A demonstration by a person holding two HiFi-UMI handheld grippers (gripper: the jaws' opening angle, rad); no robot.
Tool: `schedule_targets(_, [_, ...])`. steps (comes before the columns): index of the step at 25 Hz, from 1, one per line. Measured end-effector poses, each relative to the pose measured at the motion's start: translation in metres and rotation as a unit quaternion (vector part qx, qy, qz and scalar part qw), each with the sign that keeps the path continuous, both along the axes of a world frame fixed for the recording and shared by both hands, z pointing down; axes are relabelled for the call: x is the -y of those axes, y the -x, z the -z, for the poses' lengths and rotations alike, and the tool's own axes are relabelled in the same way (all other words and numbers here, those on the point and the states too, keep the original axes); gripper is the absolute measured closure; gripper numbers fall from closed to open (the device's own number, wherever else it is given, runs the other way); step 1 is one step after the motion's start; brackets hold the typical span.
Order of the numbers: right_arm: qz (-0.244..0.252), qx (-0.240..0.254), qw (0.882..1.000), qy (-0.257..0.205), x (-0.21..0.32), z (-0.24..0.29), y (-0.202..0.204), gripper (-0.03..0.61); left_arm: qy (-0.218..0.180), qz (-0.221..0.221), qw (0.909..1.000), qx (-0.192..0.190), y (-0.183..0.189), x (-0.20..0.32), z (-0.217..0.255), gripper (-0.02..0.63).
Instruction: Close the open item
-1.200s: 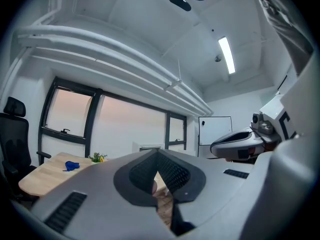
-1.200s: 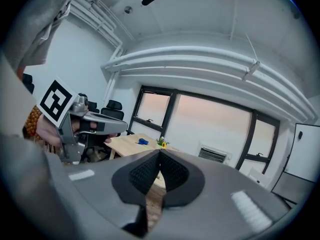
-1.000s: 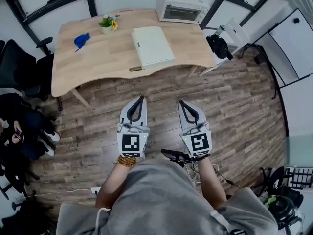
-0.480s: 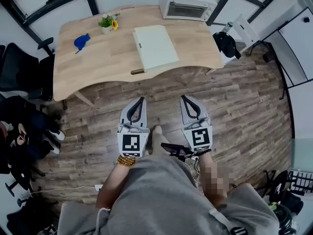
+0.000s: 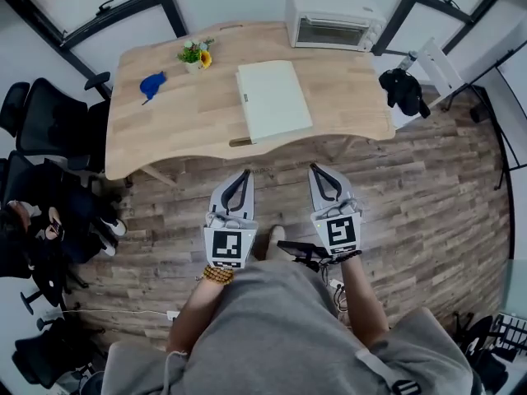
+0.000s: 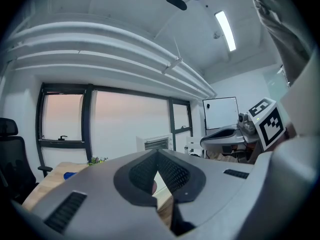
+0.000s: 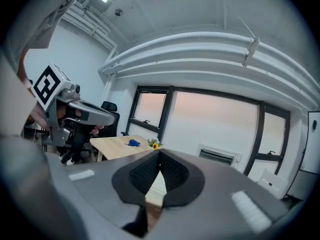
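Note:
A flat white book-like item (image 5: pixel 273 99) lies on the wooden table (image 5: pixel 181 130), with a small brown piece (image 5: pixel 241 141) at its near corner. A white toaster oven (image 5: pixel 333 28) stands at the table's back right, its door looking closed. My left gripper (image 5: pixel 244 173) and right gripper (image 5: pixel 315 169) hang side by side over the wooden floor, short of the table's front edge. Both are shut with nothing between the pads. In the left gripper view my closed left gripper (image 6: pixel 156 151) points toward the oven (image 6: pixel 156 142). The right gripper view shows my closed right gripper (image 7: pixel 160 151).
A flower pot (image 5: pixel 196 54) and a blue object (image 5: pixel 152 85) sit on the table's left part. Black office chairs (image 5: pixel 49 122) stand left of the table. A white chair with a black bag (image 5: pixel 403 90) is at its right end.
The table has come nearer and shifted right in the head view as the person steps forward. Both grippers stay shut and level.

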State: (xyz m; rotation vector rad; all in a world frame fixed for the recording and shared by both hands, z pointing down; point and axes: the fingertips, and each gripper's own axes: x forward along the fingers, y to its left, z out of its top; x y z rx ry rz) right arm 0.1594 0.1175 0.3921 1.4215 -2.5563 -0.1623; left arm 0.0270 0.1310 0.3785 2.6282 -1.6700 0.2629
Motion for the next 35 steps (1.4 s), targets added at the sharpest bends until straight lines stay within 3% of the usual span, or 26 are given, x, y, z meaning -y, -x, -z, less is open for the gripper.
schedule_targets(8, [0.031,-0.003,0.999,0.003,0.027,-0.010,-0.015,0.568,0.015,0.027,0.9995,-0.009,-0.009,0.026,-0.016,0.606])
schedule_targets(18, [0.021,-0.013,1.000,0.015,0.066,-0.023,-0.023,0.568,0.025,0.051,0.9982,-0.017,0.013,0.074,-0.036,0.605])
schedule_targets(28, [0.011,-0.032,0.999,0.009,0.130,-0.012,-0.011,0.568,0.019,0.025,0.9984,-0.047,0.015,0.154,-0.029,0.604])
schedule_targets(35, [0.008,-0.044,0.999,0.012,0.184,-0.011,0.016,0.568,0.040,0.021,0.9968,-0.067,0.044,0.212,-0.041,0.604])
